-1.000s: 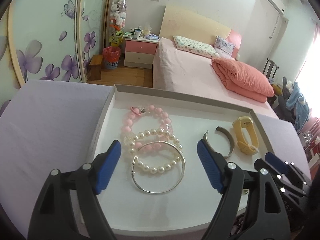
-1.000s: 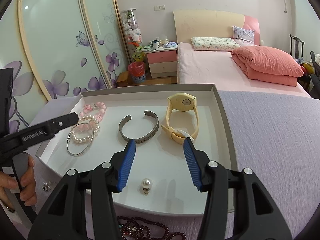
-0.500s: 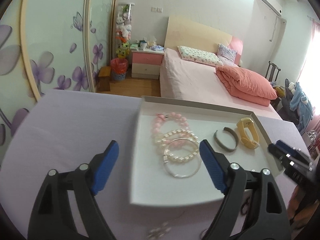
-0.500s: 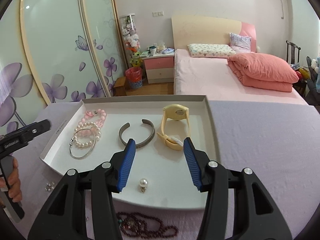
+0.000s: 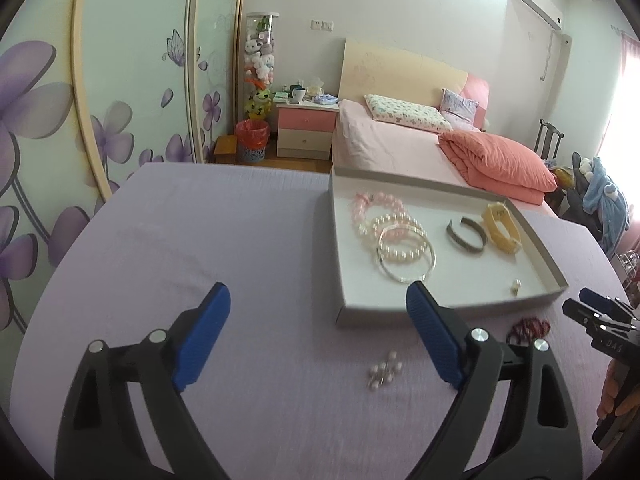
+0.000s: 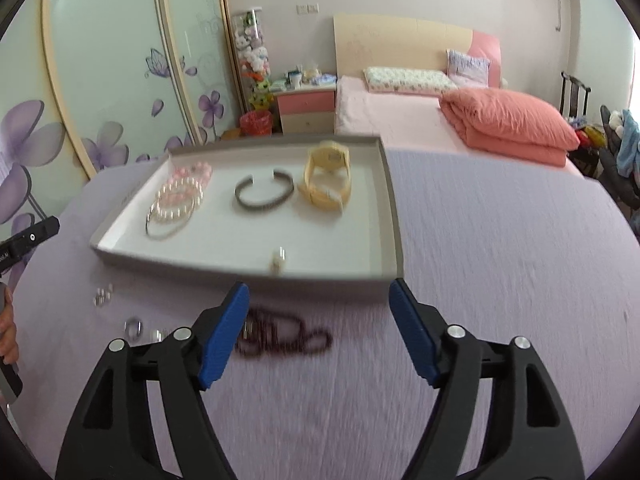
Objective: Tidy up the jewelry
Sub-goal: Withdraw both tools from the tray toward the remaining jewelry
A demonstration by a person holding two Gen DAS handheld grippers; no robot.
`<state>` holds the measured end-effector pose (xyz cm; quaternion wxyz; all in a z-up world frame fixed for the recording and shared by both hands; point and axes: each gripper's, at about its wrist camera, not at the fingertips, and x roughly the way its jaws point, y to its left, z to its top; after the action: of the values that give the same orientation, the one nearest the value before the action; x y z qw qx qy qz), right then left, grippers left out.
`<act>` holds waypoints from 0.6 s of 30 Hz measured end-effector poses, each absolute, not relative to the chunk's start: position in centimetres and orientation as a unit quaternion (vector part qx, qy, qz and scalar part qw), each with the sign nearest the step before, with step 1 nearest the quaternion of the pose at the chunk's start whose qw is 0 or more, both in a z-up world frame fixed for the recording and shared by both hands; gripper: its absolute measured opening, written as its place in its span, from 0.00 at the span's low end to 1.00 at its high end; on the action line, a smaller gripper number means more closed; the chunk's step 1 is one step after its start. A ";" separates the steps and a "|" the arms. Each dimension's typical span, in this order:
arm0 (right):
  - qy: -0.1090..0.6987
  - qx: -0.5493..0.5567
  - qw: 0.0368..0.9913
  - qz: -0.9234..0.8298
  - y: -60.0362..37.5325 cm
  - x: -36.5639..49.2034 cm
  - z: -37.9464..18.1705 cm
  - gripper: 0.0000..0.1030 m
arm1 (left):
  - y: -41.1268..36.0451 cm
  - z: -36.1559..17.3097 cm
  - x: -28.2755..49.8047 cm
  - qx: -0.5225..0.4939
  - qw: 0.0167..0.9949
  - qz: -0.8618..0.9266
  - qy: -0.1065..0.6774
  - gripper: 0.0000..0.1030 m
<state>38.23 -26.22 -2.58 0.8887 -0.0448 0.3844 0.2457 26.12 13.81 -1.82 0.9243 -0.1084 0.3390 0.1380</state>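
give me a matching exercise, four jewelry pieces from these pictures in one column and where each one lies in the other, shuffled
Things:
1. yellow watch
2. dark red bead necklace
3. single pearl earring
4. pink bead bracelet

Places:
A. on the purple cloth, in front of the tray
B. in the tray, near its front edge
C. in the tray, far left corner
D. in the tray, right of the grey cuff

Pairs: 1-D, 2-A, 3-B, 4-C
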 end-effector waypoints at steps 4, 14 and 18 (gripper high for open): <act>0.410 -0.053 0.878 0.241 -26.2 36.9 -4.0 0.74 | 13.9 -2.3 24.8 -0.108 0.923 0.136 0.344 0.86; 0.442 -0.068 0.864 0.232 -24.5 35.2 -6.1 0.82 | 14.0 -2.9 22.6 -0.111 0.921 0.137 0.348 0.86; 0.450 -0.063 0.864 0.217 -23.5 35.4 -6.6 0.88 | 14.2 -3.0 22.3 -0.114 0.920 0.138 0.349 0.87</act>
<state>35.36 -23.55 -6.56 0.8641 -0.0629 0.4497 0.2171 22.31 14.17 -3.01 0.9197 -0.1143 0.3494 0.1376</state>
